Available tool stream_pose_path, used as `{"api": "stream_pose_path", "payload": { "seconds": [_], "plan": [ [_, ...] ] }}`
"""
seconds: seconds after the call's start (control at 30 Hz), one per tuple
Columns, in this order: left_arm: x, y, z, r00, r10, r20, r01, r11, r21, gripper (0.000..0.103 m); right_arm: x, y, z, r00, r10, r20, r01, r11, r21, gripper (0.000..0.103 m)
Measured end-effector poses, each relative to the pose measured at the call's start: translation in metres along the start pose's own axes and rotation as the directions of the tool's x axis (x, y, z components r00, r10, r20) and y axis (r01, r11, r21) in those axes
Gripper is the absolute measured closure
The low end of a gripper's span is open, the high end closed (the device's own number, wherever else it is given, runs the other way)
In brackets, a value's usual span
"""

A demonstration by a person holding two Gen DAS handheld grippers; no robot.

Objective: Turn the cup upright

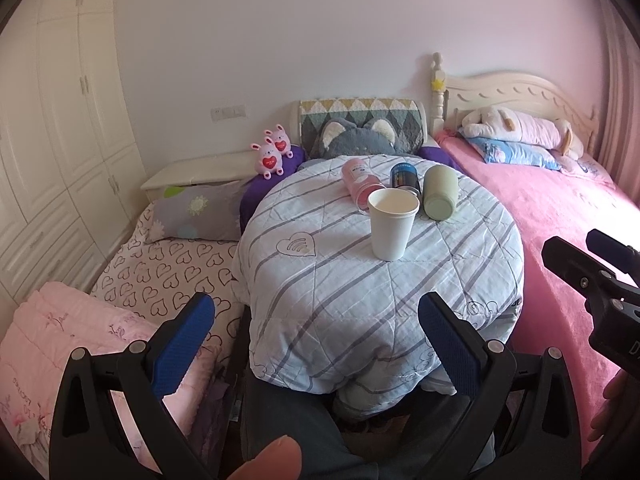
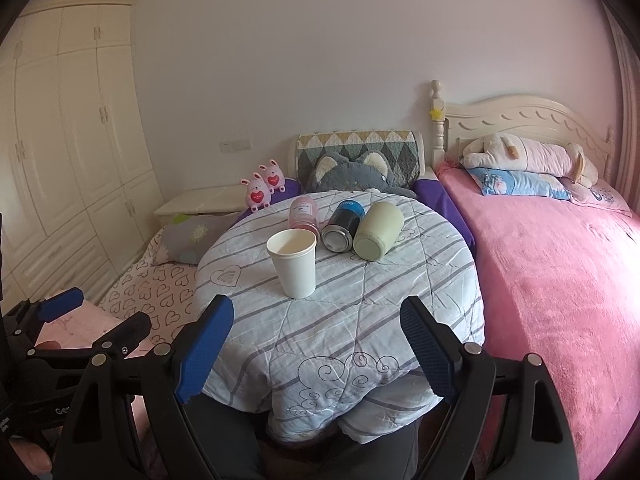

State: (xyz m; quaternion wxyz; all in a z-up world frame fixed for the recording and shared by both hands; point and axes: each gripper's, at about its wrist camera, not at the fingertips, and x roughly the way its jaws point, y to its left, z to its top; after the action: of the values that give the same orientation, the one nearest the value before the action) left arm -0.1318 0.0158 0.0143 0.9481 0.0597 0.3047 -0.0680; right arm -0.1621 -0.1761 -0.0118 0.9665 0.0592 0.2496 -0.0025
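A white paper cup [image 1: 391,224] [image 2: 294,263] stands upright, mouth up, on a round table covered with a striped quilt [image 1: 340,280] [image 2: 360,312]. Behind it lie three things on their sides: a pink cup [image 1: 360,184] [image 2: 305,212], a dark blue can [image 1: 405,178] [image 2: 344,224] and a pale green cup [image 1: 440,193] [image 2: 378,230]. My left gripper [image 1: 320,348] is open and empty, at the table's near edge. My right gripper [image 2: 318,354] is open and empty, also short of the table. Each gripper shows at the edge of the other's view.
A pink bed [image 2: 560,280] lies to the right of the table, a heart-print bed [image 1: 168,272] to the left. A grey cat cushion [image 1: 360,138] and two pink bunny toys [image 1: 272,154] sit behind the table. White wardrobes [image 1: 60,140] stand at the left.
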Motion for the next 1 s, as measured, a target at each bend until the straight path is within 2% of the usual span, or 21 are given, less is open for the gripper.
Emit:
{"api": "stream_pose_path", "payload": {
  "seconds": [1.0],
  "plan": [
    [0.0003, -0.0067, -0.0062, 1.000, -0.009, 0.013, 0.009, 1.000, 0.011, 0.000, 0.0049, 0.0016, -0.0040, 0.999, 0.022, -0.028, -0.022, 1.000, -0.003, 0.017]
  ]
}}
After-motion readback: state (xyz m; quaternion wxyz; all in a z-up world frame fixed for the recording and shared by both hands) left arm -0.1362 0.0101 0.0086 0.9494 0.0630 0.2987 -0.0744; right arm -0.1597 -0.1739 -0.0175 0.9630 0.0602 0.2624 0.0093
